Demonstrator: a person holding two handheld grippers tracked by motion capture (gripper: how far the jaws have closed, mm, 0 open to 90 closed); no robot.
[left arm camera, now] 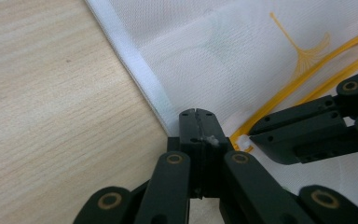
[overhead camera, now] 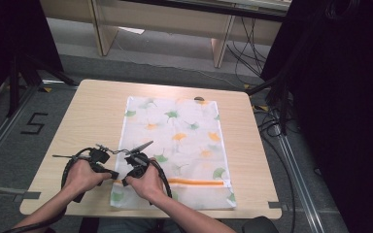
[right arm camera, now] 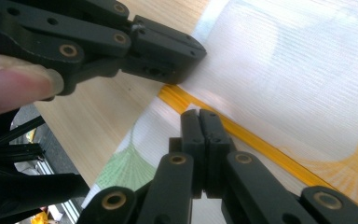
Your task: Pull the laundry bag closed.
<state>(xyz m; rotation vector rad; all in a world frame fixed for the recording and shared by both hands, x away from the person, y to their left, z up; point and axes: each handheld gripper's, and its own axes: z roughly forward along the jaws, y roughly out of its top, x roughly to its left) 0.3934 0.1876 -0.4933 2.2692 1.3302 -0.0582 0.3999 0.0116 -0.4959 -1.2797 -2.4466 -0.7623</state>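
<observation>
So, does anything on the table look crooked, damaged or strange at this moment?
Nothing stands out. The mesh bag lies flat on the table, with its orange zipper straight near the front edge. The left hand-held gripper and the right hand-held gripper are shut at its left edge by the zipper's end.

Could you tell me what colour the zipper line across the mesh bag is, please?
Orange-yellow; the zipper line shows best in the right gripper view.

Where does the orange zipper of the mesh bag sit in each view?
High view: orange zipper runs across the bag's near end, right of the hands.
Left gripper view: right side, a yellow line rising to the upper right.
Right gripper view: centre, slanting toward lower right.
Shared landmark: the bag's white edge.
</observation>
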